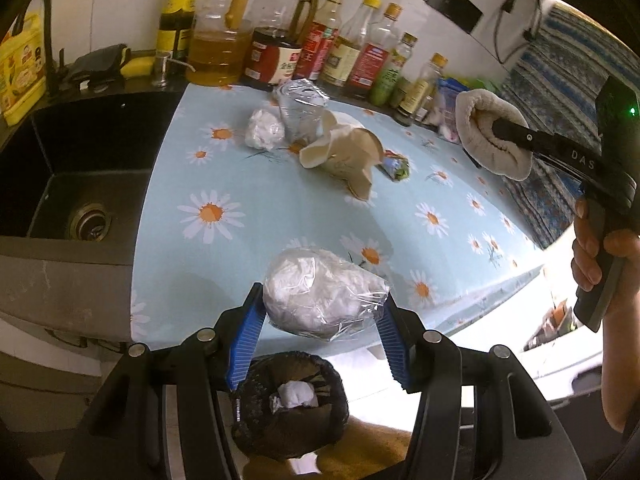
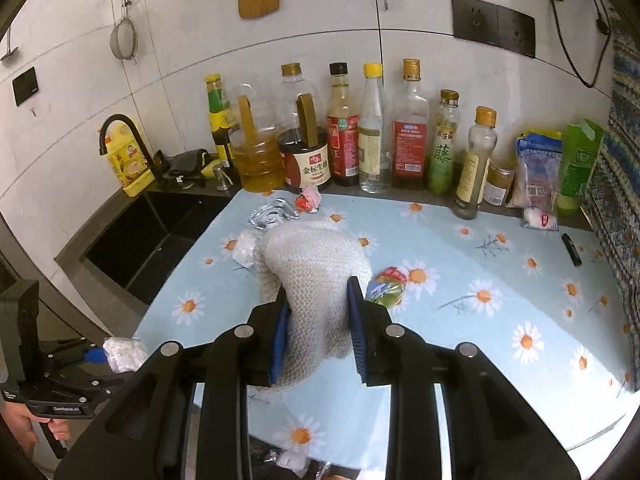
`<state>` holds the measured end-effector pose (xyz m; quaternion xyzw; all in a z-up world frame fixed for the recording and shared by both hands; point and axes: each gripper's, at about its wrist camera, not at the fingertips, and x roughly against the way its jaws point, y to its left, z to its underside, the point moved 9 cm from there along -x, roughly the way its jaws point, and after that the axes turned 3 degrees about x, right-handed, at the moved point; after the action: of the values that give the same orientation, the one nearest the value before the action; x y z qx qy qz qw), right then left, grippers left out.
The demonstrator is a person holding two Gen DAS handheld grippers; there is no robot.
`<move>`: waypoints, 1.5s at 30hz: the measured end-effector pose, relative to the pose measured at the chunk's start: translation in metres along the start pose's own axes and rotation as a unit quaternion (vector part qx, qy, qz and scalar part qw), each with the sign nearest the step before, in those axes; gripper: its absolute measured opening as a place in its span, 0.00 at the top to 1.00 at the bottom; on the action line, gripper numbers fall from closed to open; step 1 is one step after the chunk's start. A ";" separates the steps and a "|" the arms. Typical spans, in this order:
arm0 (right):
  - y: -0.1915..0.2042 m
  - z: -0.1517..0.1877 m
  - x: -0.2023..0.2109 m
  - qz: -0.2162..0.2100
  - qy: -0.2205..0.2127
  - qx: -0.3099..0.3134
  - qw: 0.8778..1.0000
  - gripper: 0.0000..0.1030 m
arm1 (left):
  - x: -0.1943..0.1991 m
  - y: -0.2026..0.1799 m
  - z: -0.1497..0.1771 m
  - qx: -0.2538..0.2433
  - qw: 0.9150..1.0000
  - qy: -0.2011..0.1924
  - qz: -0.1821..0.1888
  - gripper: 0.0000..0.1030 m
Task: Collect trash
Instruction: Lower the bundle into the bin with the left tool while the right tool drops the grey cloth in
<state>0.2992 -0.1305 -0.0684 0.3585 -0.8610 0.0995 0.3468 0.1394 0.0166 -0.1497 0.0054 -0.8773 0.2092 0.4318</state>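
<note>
My left gripper is shut on a clear bag of white tissue, held at the counter's front edge above a black-lined trash bin with a white wad inside. My right gripper is shut on a beige knitted cloth above the counter; it also shows in the left wrist view. On the daisy-print counter lie a small tissue bag, a crumpled plastic cup, a torn paper cup and a green wrapper. A red-white wrapper lies near the bottles.
A black sink is left of the counter. Oil and sauce bottles line the back wall, with snack packs at the right. A black pen-like object lies at the right. A blue patterned cloth hangs at the right edge.
</note>
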 end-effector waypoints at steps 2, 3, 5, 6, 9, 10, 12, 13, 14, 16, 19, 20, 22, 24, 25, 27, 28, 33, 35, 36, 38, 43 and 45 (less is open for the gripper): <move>0.004 0.007 0.006 0.004 0.000 -0.007 1.000 0.72 | 0.004 -0.001 0.005 -0.010 1.000 0.005 0.007 0.49; 0.007 0.013 0.010 0.004 0.002 -0.013 1.000 0.72 | 0.005 -0.002 0.007 -0.013 1.000 0.007 0.010 0.49; 0.013 0.025 0.015 0.006 0.007 -0.021 1.000 0.72 | 0.006 -0.003 0.012 -0.022 1.000 0.011 0.018 0.49; 0.017 0.032 0.017 0.006 0.011 -0.025 1.000 0.72 | 0.007 -0.003 0.014 -0.025 0.999 0.012 0.021 0.49; 0.030 0.056 0.021 0.000 0.030 -0.035 0.999 0.72 | 0.006 -0.005 0.023 -0.031 0.999 0.020 0.034 0.49; 0.035 0.065 0.021 -0.005 0.037 -0.043 0.998 0.72 | 0.006 -0.005 0.026 -0.032 0.998 0.024 0.038 0.49; 0.045 0.083 0.022 -0.025 0.056 -0.068 0.996 0.72 | 0.005 -0.008 0.033 -0.037 0.998 0.033 0.047 0.49; 0.048 0.091 0.021 -0.028 0.064 -0.073 0.995 0.72 | 0.005 -0.009 0.037 -0.042 0.997 0.036 0.048 0.49; 0.052 0.101 0.021 -0.025 0.072 -0.076 0.994 0.72 | 0.003 -0.010 0.042 -0.047 0.997 0.042 0.052 0.49; 0.060 0.116 0.020 -0.026 0.083 -0.080 0.993 0.72 | 0.001 -0.012 0.049 -0.052 0.996 0.051 0.056 0.49; 0.069 0.135 0.019 -0.030 0.099 -0.093 0.990 0.72 | -0.003 -0.013 0.063 -0.061 0.994 0.068 0.062 0.49; 0.071 0.140 0.019 -0.031 0.102 -0.094 0.990 0.72 | -0.005 -0.013 0.066 -0.063 0.993 0.072 0.063 0.49; 0.073 0.150 0.019 -0.032 0.108 -0.102 0.988 0.72 | -0.008 -0.011 0.073 -0.064 0.993 0.079 0.065 0.49; 0.071 0.158 0.019 -0.031 0.114 -0.111 0.987 0.72 | -0.012 -0.010 0.081 -0.063 0.992 0.089 0.069 0.49; 0.070 0.163 0.018 -0.031 0.117 -0.116 0.986 0.72 | -0.014 -0.009 0.085 -0.061 0.991 0.094 0.070 0.49; 0.068 0.171 0.016 -0.031 0.125 -0.124 0.984 0.71 | -0.019 -0.007 0.094 -0.056 0.991 0.102 0.071 0.49; 0.067 0.176 0.015 -0.030 0.129 -0.127 0.983 0.71 | -0.023 -0.006 0.099 -0.052 0.990 0.109 0.073 0.49; 0.067 0.203 0.002 -0.032 0.160 -0.151 0.975 0.71 | -0.041 0.000 0.128 -0.036 0.986 0.141 0.076 0.49; 0.071 0.218 -0.008 -0.036 0.179 -0.155 0.971 0.71 | -0.048 0.003 0.138 -0.030 0.985 0.153 0.077 0.49; 0.074 0.224 -0.012 -0.038 0.186 -0.154 0.970 0.71 | -0.052 0.006 0.142 -0.026 0.984 0.159 0.075 0.49; 0.078 0.243 -0.025 -0.043 0.209 -0.161 0.964 0.71 | -0.062 0.009 0.154 -0.020 0.982 0.177 0.071 0.49; 0.083 0.279 -0.049 -0.052 0.253 -0.168 0.951 0.71 | -0.077 0.022 0.173 -0.007 0.977 0.205 0.060 0.49; 0.083 0.291 -0.057 -0.045 0.271 -0.162 0.948 0.70 | -0.083 0.027 0.181 0.001 0.974 0.219 0.057 0.49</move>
<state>0.1180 -0.1609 -0.3152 0.2958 -0.7216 0.0368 0.6249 0.0498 -0.0405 -0.3206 -0.0896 -0.7603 0.2304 0.6007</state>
